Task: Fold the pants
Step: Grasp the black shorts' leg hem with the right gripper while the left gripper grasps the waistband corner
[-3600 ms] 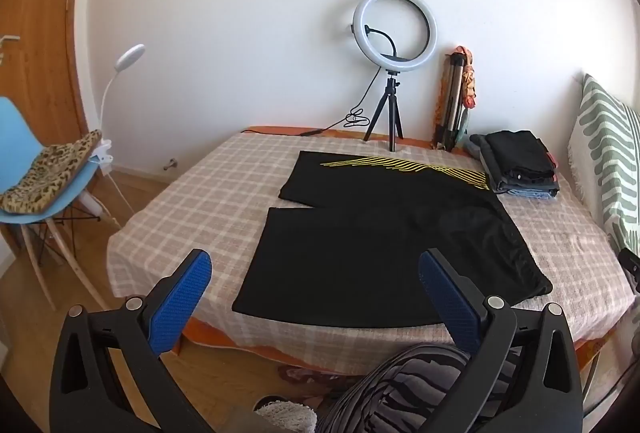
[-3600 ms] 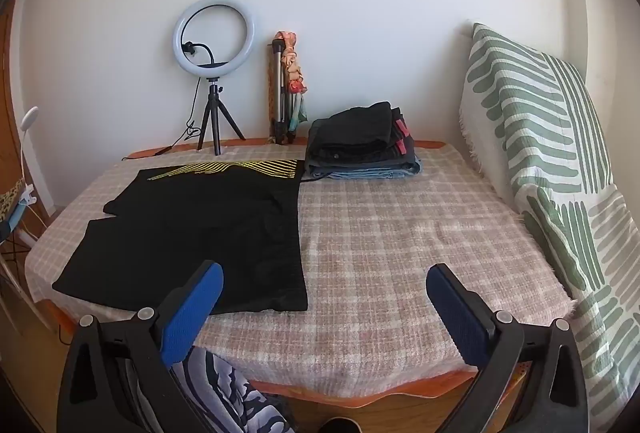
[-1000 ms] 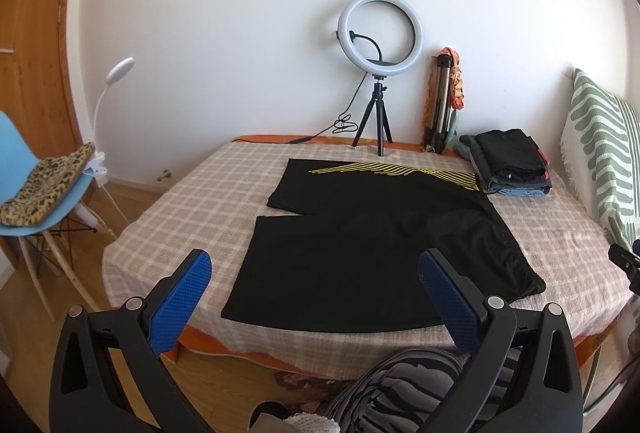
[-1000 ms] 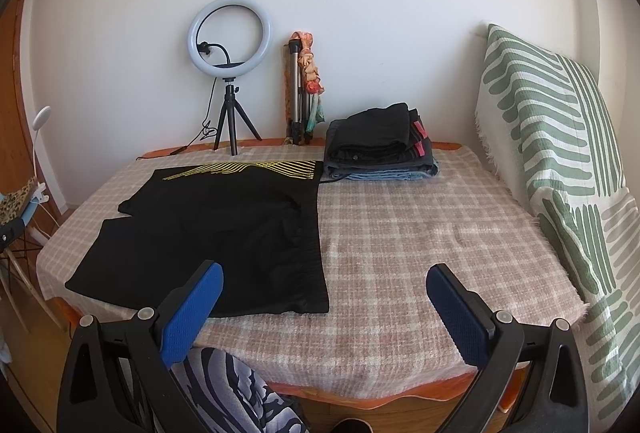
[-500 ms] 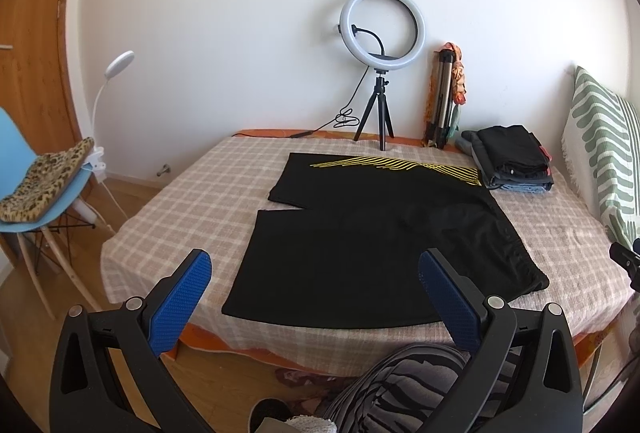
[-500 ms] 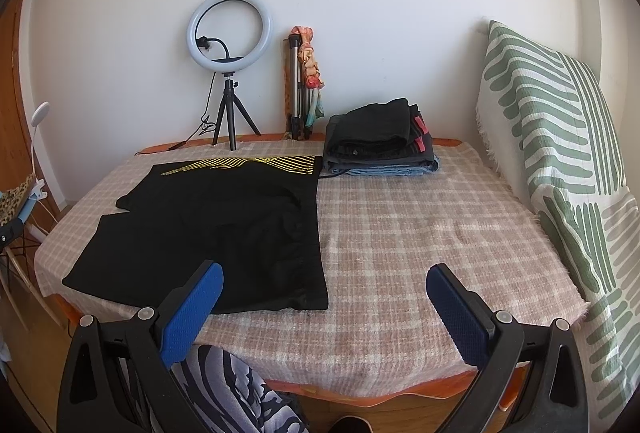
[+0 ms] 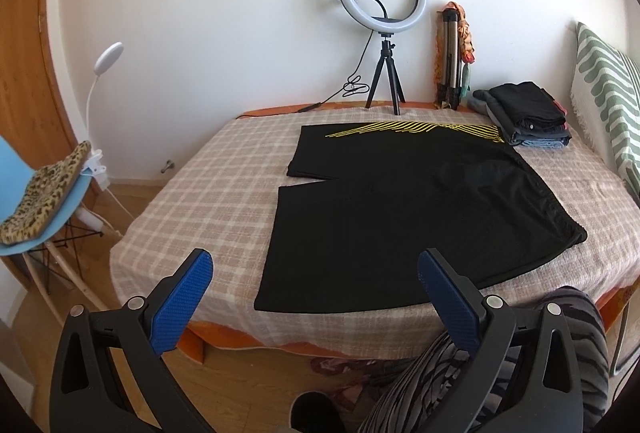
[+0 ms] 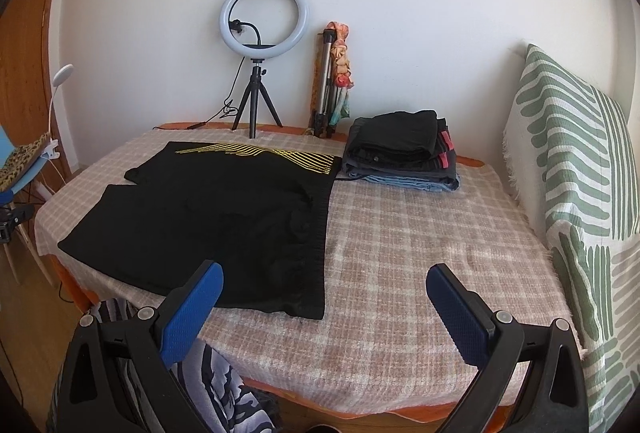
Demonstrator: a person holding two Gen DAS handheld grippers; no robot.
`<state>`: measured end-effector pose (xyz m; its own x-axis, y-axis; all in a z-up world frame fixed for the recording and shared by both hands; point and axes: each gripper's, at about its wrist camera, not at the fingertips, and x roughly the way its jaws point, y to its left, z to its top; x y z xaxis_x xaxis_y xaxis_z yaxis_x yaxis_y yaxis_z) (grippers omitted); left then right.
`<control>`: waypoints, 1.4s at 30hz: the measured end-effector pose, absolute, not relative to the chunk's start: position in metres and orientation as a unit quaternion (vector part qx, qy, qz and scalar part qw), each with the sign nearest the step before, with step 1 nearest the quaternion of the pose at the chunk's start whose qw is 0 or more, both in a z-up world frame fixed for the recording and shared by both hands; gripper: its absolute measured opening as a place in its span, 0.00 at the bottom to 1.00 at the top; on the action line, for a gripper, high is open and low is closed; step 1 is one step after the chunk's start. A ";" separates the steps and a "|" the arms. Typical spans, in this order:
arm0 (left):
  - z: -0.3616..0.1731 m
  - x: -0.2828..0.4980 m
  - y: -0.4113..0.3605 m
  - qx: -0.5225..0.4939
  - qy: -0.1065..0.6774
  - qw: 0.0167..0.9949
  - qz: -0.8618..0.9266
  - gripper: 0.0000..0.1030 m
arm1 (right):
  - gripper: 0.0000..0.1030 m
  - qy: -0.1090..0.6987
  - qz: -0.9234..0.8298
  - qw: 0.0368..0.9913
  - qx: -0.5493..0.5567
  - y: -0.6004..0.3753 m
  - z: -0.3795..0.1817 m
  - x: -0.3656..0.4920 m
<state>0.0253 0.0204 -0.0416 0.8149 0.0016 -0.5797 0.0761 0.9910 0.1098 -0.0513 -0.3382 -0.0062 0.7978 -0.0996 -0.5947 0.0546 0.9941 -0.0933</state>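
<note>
Flat on the bed (image 7: 208,193): black pants (image 7: 408,209), short-legged, spread unfolded, matte smooth fabric, yellow line print along the far edge, ribbed waistband toward the right, both leg hems toward the left. Beneath: pink-and-cream plaid blanket, nubby weave. Left hand-held gripper (image 7: 316,285) spread wide, holding nothing, hovering over near bed edge; textured blue pads (image 7: 182,299) on black arms. Right hand-held gripper (image 8: 324,297) likewise wide, holding nothing, near the waistband corner. Behind: round ring light (image 8: 264,17) on a small black tripod, folded clothes stack (image 8: 400,149), green-striped woven pillow (image 8: 576,169).
</note>
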 end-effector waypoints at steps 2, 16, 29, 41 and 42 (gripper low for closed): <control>-0.048 0.030 0.028 0.074 0.307 0.949 -0.029 0.94 | 1.00 0.319 -0.035 0.945 -0.058 -0.338 -0.012 -0.046; -0.095 0.056 0.046 0.107 0.378 0.912 -0.118 0.47 | 0.68 0.423 0.097 0.883 -0.178 -0.327 -0.086 -0.002; -0.126 0.080 0.038 0.181 0.426 0.868 -0.179 0.47 | 0.48 0.466 0.156 0.812 -0.314 -0.307 -0.127 0.030; -0.133 0.090 0.018 0.211 0.429 0.849 -0.227 0.47 | 0.19 0.477 0.190 0.776 -0.367 -0.295 -0.133 0.038; -0.133 0.090 0.018 0.210 0.429 0.848 -0.230 0.47 | 0.16 0.477 0.189 0.776 -0.366 -0.296 -0.132 0.040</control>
<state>0.0905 0.0176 -0.1331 0.5269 -0.2095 -0.8237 0.5694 0.8065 0.1592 0.0403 -0.2956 -0.1323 0.4727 -0.0556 -0.8795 -0.6432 0.6605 -0.3874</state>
